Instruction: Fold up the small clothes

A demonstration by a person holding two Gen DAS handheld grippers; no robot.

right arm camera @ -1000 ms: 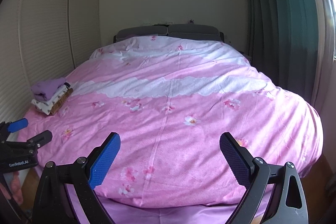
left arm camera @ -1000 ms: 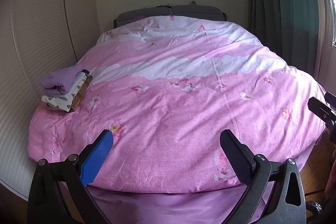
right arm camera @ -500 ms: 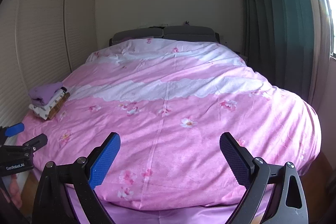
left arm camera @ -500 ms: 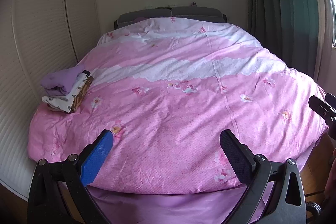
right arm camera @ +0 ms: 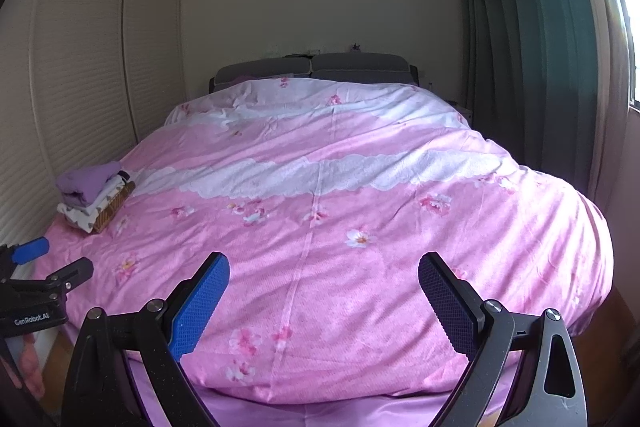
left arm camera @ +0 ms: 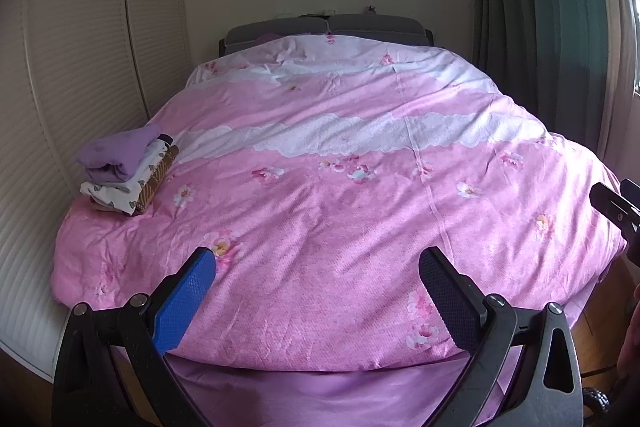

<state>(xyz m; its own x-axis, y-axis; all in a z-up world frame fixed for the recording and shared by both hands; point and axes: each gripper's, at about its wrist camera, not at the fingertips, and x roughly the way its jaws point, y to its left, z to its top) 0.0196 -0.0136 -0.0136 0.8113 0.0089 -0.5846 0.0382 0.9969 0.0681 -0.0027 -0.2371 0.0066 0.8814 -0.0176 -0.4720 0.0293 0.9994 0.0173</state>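
Observation:
A stack of folded small clothes point(left arm camera: 124, 171) point(right arm camera: 94, 197), purple on top, white patterned and brown below, rests on the left edge of the pink flowered duvet point(left arm camera: 352, 195) point(right arm camera: 340, 219). My left gripper point(left arm camera: 316, 267) hovers open over the foot of the bed, holding nothing. My right gripper point(right arm camera: 324, 271) is open too, also at the foot and empty. The left gripper point(right arm camera: 44, 263) also shows at the left edge of the right wrist view. A black part of the right gripper point(left arm camera: 616, 207) shows at the right edge of the left wrist view. Both grippers are far from the stack.
A louvred wardrobe point(left arm camera: 80, 67) runs along the left of the bed. Dark green curtains point(right arm camera: 532, 47) and a window hang on the right. A grey headboard point(right arm camera: 316, 67) stands at the far wall. Wood floor point(left arm camera: 608, 291) shows beside the bed's right corner.
Both views have tilted and backed off a little from the bed over the second. The grippers stay open and the stack has not moved.

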